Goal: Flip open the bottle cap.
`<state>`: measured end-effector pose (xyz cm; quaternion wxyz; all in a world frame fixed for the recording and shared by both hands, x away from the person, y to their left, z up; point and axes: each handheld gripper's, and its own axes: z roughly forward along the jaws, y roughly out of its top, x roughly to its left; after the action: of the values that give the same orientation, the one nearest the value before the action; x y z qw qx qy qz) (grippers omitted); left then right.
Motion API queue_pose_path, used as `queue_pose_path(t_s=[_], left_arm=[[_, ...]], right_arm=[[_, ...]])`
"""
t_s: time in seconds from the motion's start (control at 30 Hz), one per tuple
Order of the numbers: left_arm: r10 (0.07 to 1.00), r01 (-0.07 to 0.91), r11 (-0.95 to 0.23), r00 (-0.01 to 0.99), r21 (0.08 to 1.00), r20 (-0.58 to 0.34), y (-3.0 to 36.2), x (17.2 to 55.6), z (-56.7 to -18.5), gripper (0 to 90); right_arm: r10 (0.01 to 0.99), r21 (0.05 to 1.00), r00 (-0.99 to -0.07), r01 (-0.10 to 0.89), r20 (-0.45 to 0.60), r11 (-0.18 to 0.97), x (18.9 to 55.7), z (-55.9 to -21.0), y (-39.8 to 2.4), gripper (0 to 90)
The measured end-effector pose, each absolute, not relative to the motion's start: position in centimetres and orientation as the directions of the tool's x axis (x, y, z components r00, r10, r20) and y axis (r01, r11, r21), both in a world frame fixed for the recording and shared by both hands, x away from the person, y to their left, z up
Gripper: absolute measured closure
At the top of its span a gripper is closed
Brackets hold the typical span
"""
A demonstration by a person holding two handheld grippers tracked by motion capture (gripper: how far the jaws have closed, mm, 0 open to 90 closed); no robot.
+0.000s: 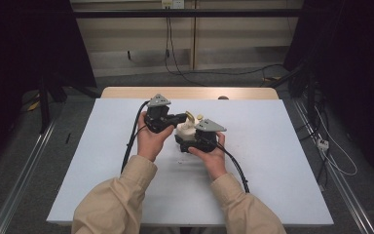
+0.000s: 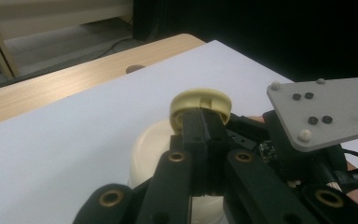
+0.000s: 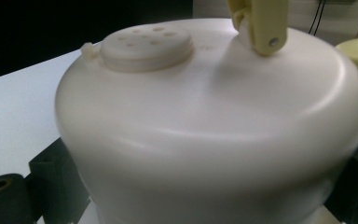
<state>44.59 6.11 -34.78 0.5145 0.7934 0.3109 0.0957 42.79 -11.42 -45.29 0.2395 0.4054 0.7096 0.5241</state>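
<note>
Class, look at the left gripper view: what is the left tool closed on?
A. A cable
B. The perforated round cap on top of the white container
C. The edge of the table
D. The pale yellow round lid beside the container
D: the left tool has its two jaws pressed together on the rim of the pale yellow round lid, next to the white container.

The white container's (image 3: 214, 130) base is cut off below.

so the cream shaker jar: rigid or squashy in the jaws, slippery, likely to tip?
The cream jar looks like hard moulded plastic, so probably stiff. Its glossy, rounded shoulder could slip in the right gripper. It looks squat and wide, so probably stable, and likely light if empty.
</note>
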Motion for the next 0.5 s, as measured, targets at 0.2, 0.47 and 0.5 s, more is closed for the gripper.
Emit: queue_pose_path(t_s=[0.2, 0.47, 0.5], left_arm=[[0.588, 0.391, -0.280, 0.792, 0.877, -0.165, 5.73, 44.79, -34.86, 90.0], [0.592, 0.395, -0.259, 0.786, 0.881, -0.179, 5.62, 45.29, -35.02, 90.0], [0.591, 0.396, -0.259, 0.786, 0.881, -0.180, 5.63, 45.34, -35.04, 90.0]], right_arm=[[0.827, 0.938, -0.556, 0.324, 0.085, 0.122, 42.77, -45.31, -11.44, 6.7], [0.828, 0.937, -0.554, 0.327, 0.086, 0.121, 42.72, -45.28, -11.44, 6.5], [0.828, 0.937, -0.553, 0.329, 0.088, 0.120, 42.71, -45.26, -11.45, 6.3]])
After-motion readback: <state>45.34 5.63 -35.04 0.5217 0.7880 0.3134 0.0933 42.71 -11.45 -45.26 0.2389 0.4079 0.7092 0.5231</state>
